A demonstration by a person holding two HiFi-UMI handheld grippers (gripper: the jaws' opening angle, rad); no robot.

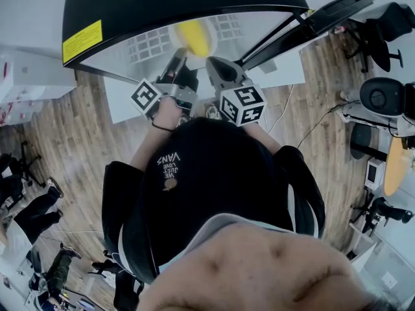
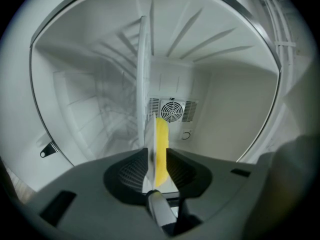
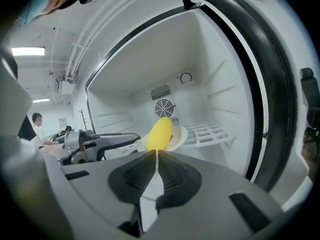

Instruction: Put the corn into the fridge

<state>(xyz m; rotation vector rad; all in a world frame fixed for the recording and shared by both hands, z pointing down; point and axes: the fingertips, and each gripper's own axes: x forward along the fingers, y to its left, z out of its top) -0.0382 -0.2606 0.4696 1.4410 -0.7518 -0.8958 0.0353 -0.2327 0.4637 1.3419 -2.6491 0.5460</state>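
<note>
Standing open, the fridge (image 3: pixel 225 84) shows a white interior with a wire shelf (image 3: pixel 210 131). The left gripper (image 2: pixel 155 170) reaches inside, clamped on the rim of a white plate (image 3: pixel 181 134) by that shelf. The right gripper (image 3: pixel 156 156) is closed and empty, pointing toward the plate. The yellow corn (image 3: pixel 160 133) lies on the plate, inside the fridge.

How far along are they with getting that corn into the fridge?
Done: the fridge stands open. In hand: the left gripper clamps the rim of a white plate carrying the corn, already inside the fridge by the wire shelf. The right gripper is shut and empty. Left: set the plate down, let go.
</note>
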